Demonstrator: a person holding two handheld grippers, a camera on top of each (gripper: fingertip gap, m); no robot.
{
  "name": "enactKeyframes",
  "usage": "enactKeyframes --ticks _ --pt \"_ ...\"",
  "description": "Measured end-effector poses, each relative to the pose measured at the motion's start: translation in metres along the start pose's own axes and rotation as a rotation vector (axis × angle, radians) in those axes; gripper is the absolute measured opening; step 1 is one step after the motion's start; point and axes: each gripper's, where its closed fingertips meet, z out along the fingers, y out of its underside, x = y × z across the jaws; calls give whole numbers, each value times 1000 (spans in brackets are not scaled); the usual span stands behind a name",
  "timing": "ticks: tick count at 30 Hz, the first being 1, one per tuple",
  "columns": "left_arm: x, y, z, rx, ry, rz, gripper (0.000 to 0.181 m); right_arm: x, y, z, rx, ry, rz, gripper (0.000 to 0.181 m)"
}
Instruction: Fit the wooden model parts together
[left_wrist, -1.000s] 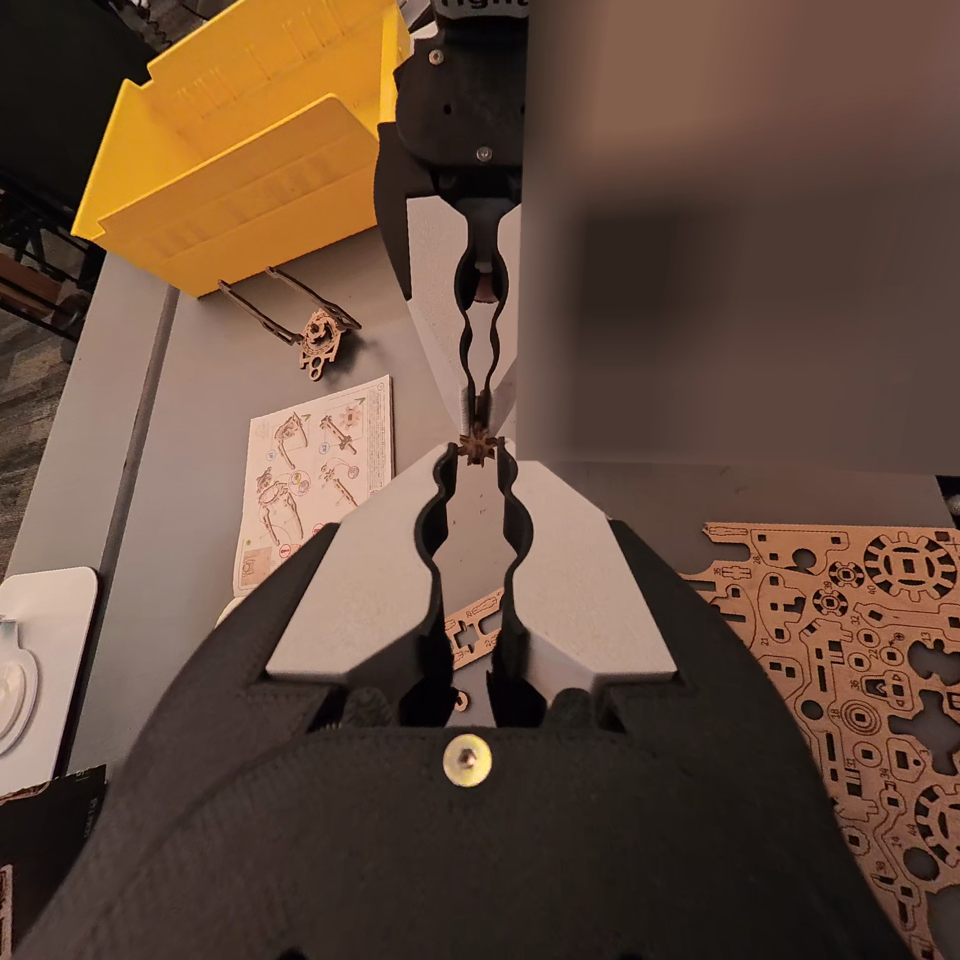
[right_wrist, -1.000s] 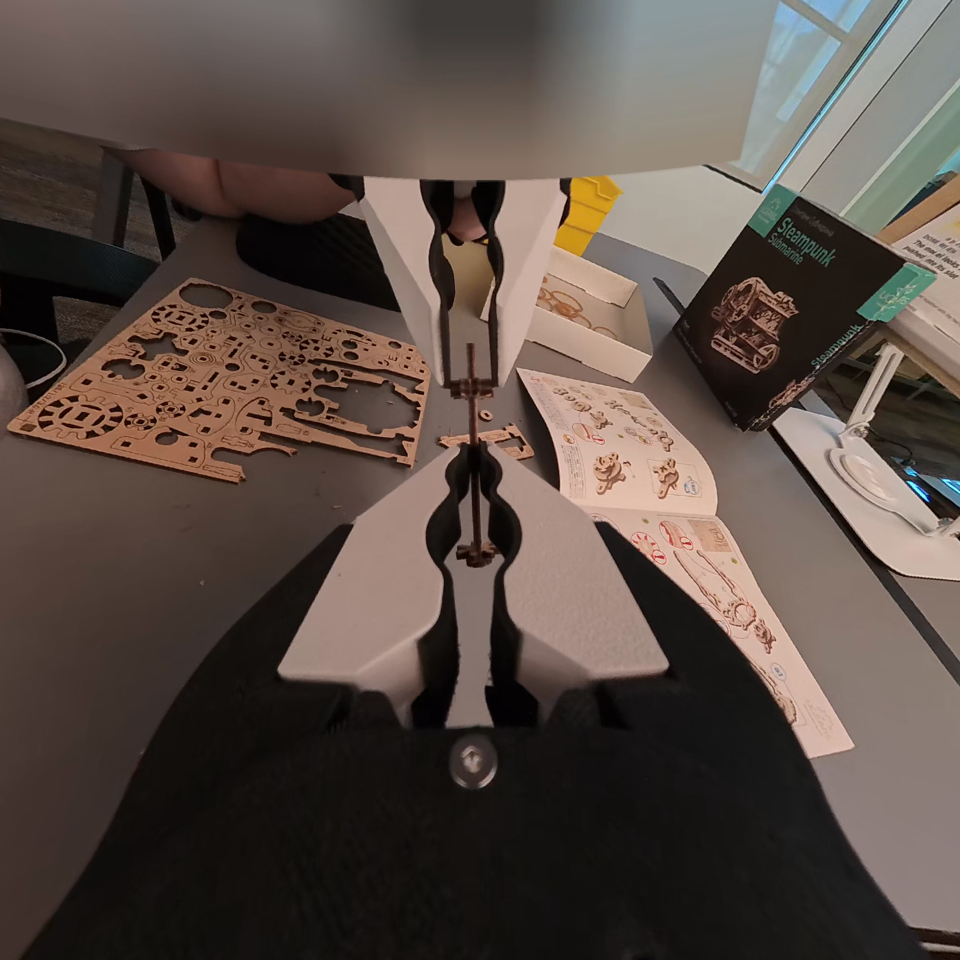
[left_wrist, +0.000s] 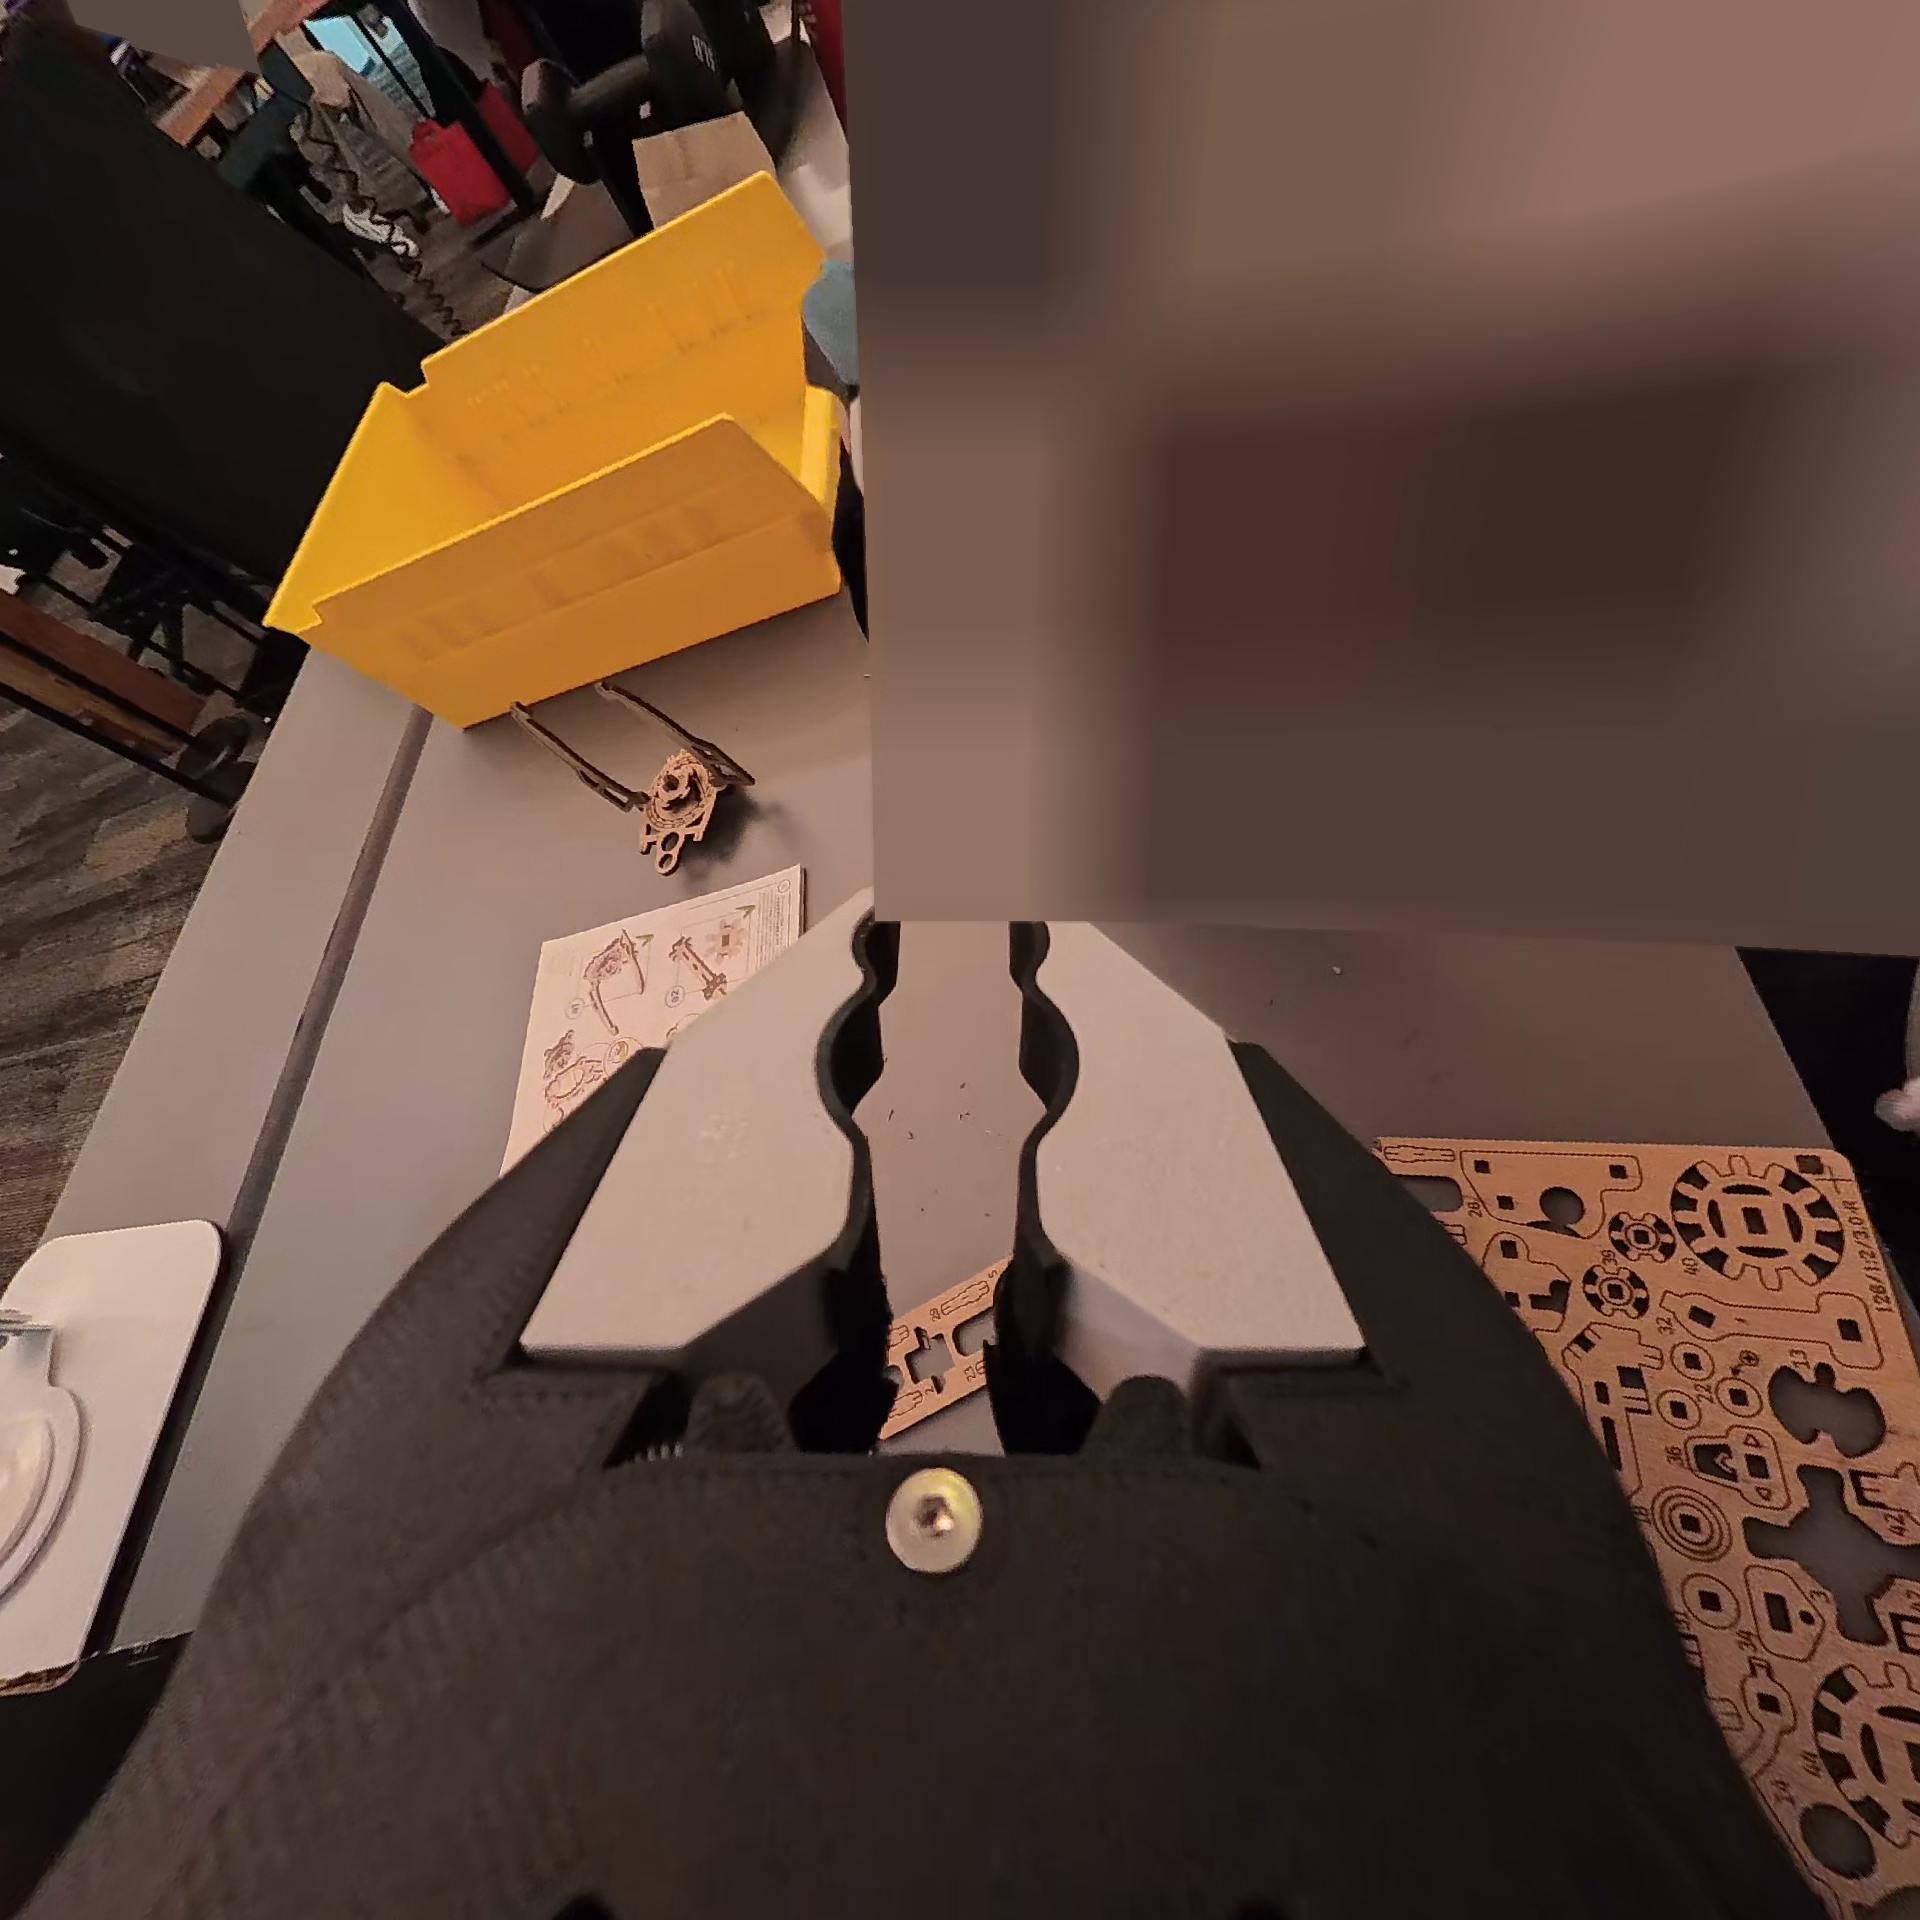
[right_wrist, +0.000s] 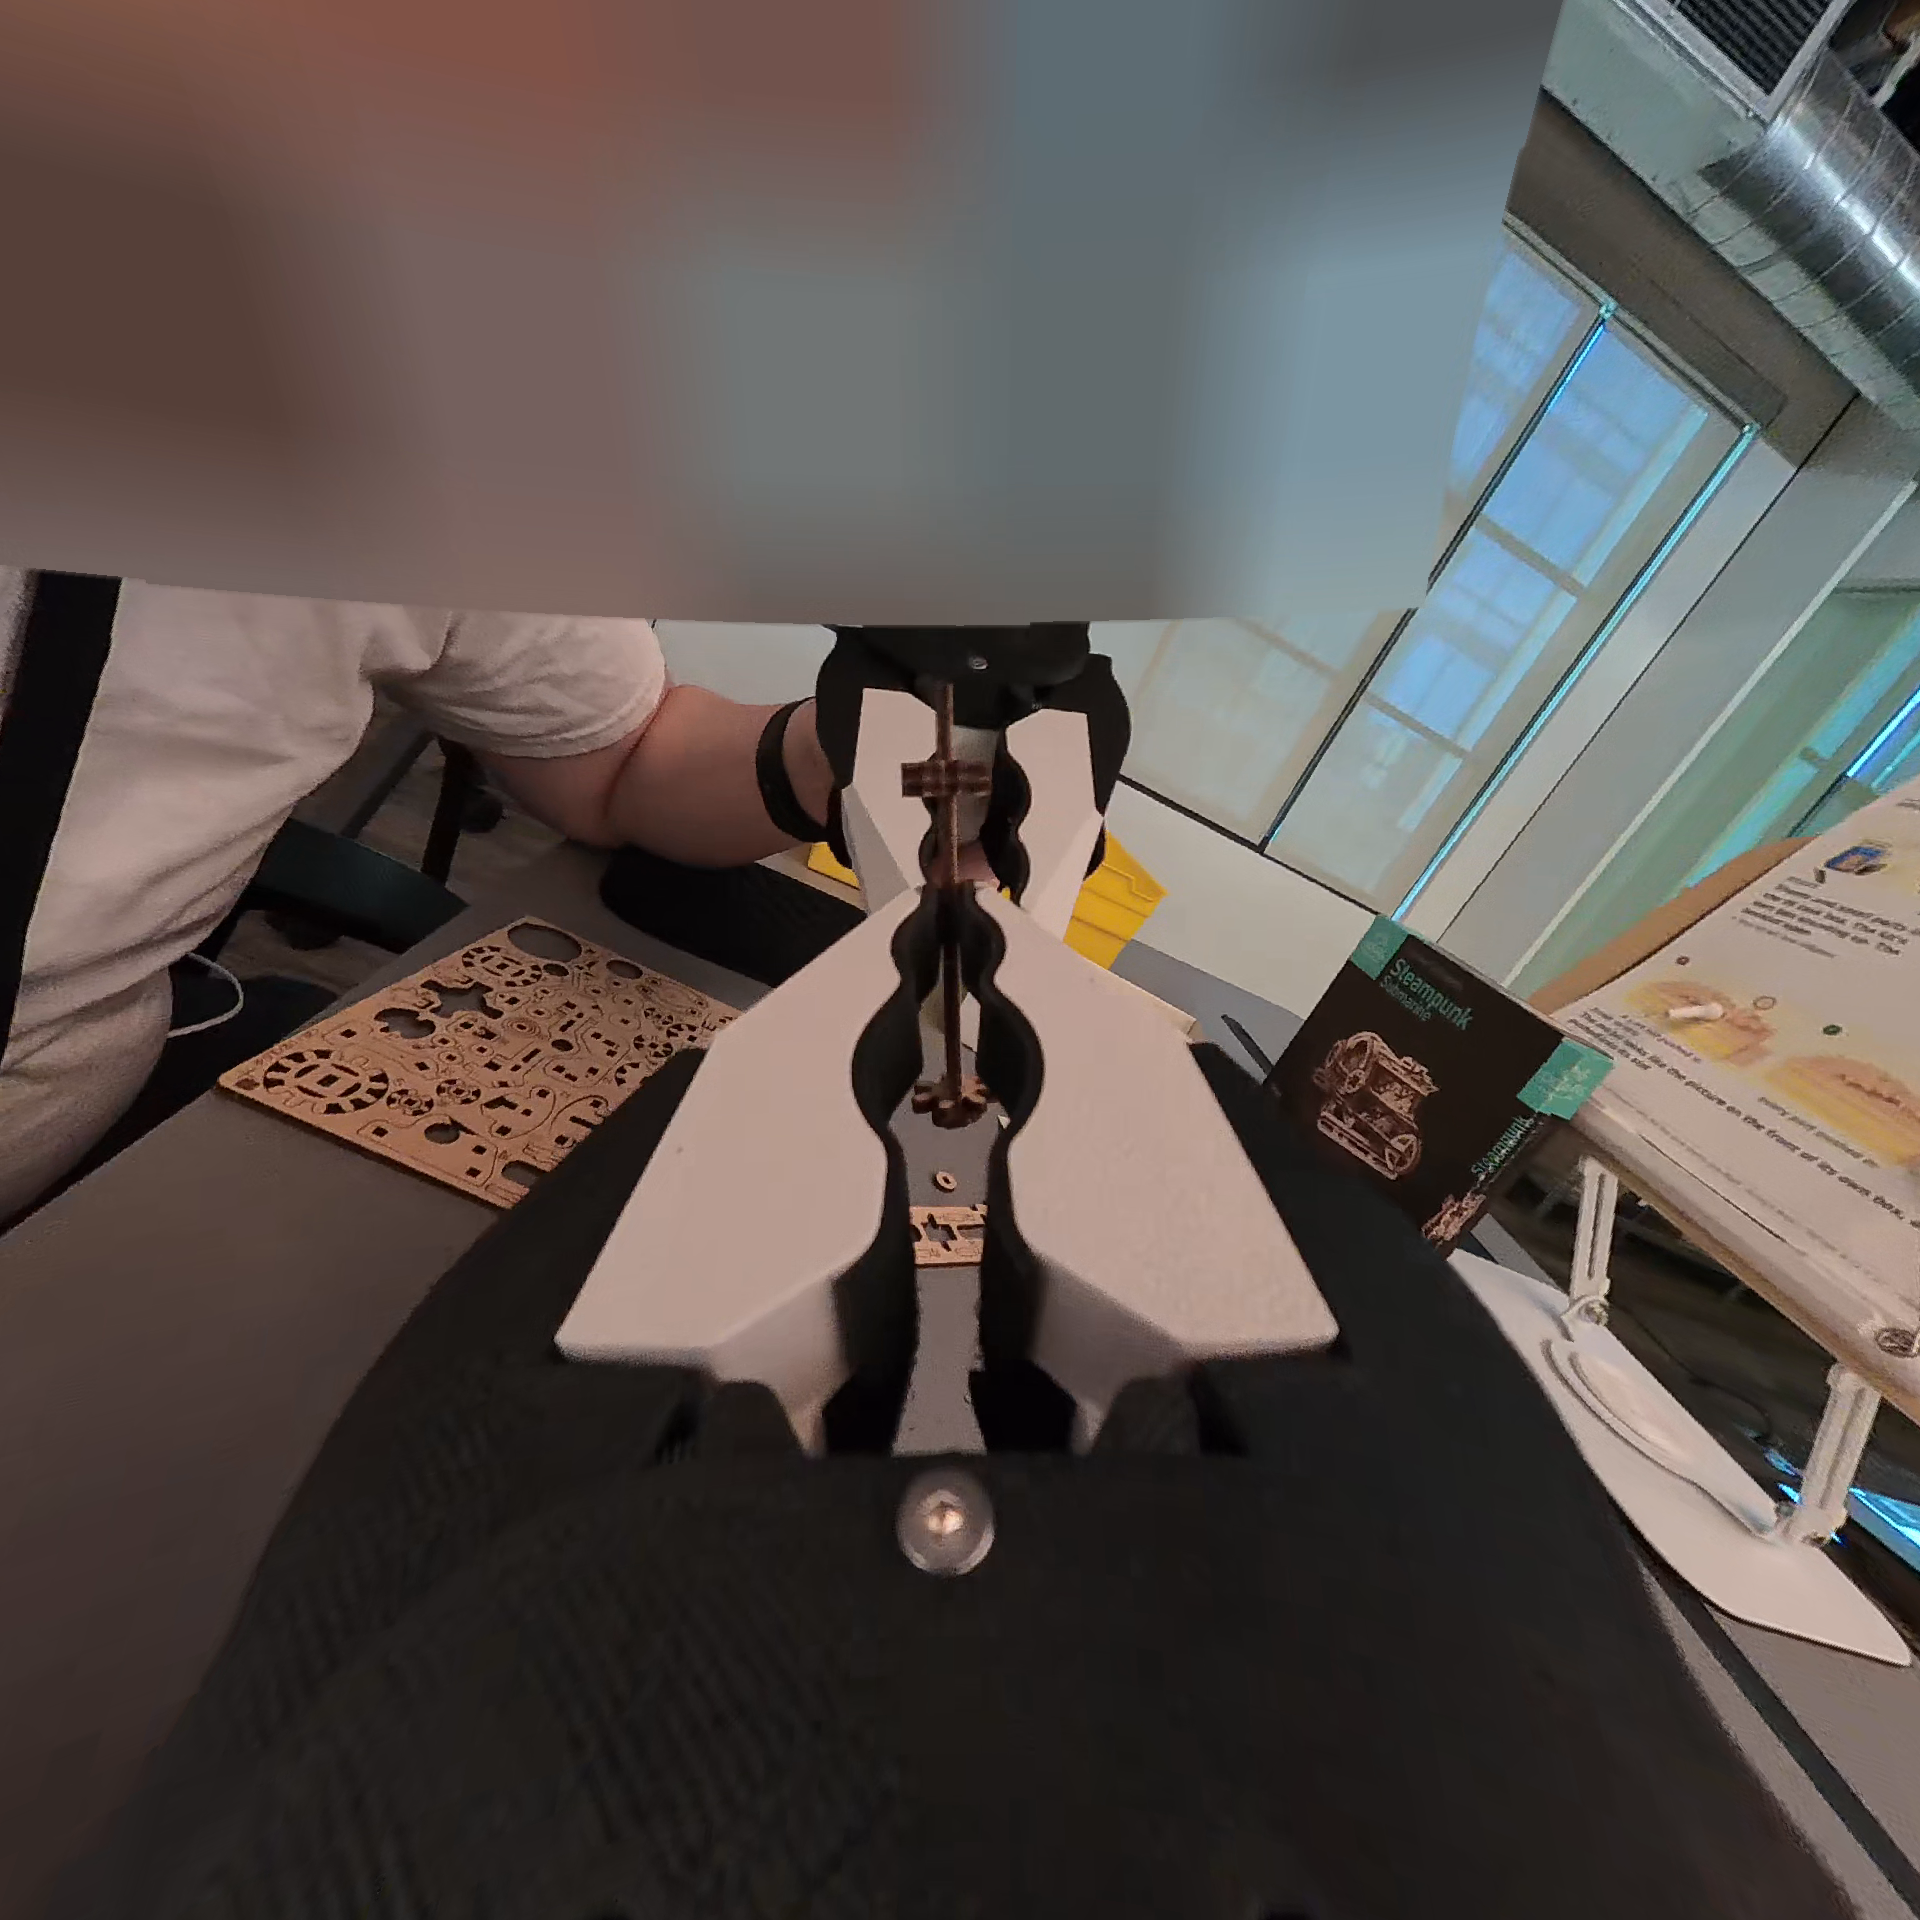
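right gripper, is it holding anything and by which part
Yes: the right gripper is shut on the thin wooden axle, pinching its shaft between the two small gears. The left gripper is open and holds nothing.

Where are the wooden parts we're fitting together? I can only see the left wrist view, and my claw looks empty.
Observer: The right claw is shut on a thin wooden axle, held up above the table.
Operator: Is anything stuck on it?
Observer: Yes. A far gear sits near the end beyond the claw tips, and a near gear sits at the end between the fingers.
Operator: Is there a box somewhere?
Observer: A dark model box stands on the table, off to the right in the right wrist view.
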Motion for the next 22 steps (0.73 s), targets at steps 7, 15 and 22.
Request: enactKeyframes --ticks 7,15,22 --pt "2 0 1 -2 8 11 18 -1 0 0 6 -7 -3 1" --pt "4 1 1 -1 15 14 18 -1 1 0 0 -11 2 1" --pt "9 -14 -1 74 24 20 20 -1 6 2 -21 -13 23 1"
